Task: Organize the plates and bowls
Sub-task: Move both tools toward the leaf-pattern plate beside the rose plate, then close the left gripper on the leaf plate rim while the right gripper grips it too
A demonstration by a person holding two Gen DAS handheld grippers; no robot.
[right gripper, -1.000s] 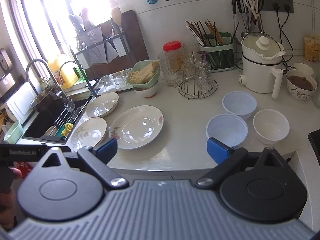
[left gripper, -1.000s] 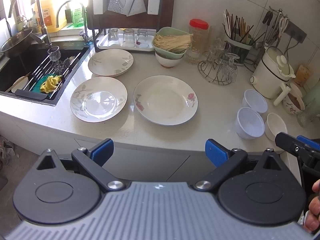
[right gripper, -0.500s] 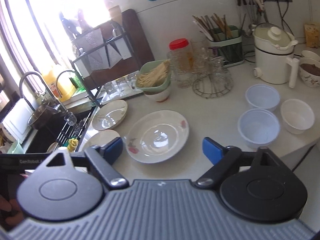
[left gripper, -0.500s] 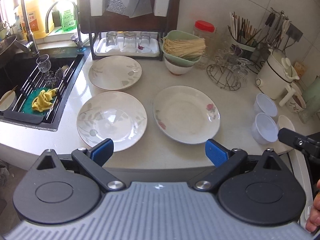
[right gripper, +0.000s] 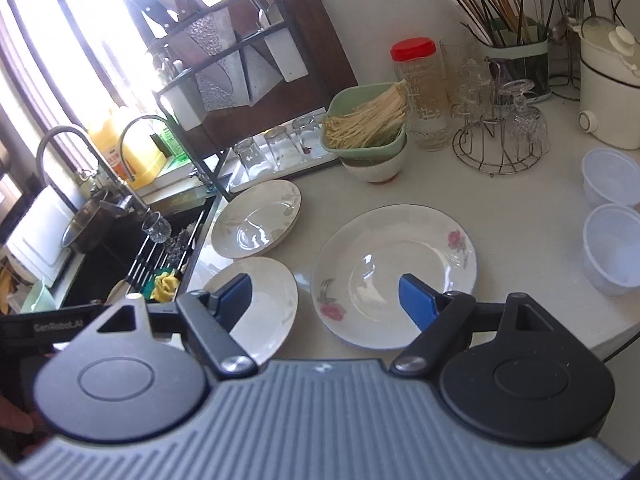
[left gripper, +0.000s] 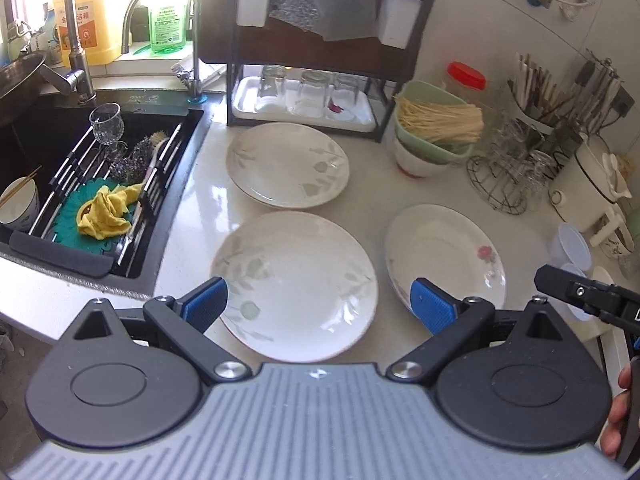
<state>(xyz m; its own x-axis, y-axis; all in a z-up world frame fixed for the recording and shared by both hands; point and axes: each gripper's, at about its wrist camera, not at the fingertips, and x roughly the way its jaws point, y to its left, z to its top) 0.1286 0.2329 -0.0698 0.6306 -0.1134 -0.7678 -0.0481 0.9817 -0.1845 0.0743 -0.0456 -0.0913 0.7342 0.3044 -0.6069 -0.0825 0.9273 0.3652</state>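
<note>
Plates: leaf plate (left gripper: 296, 284) lower centre on bench (left gripper: 520, 216), rose plate (right gripper: 396, 272) right of it. Left claw (left gripper: 320, 304) wide open, empty, over leaf plate. Right claw (right gripper: 324, 300) just narrowed, apart, empty, over rose plate.

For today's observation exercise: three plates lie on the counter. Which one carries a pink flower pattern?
The plate on the right, nearest the plastic bowls. It has pink roses on its rim; the two plates beside the sink show only pale grey-green leaves.

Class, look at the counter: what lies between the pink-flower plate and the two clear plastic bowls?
Nothing: in the right wrist view, bare white counter separates the pink-flower plate from the clear plastic bowls.
</note>
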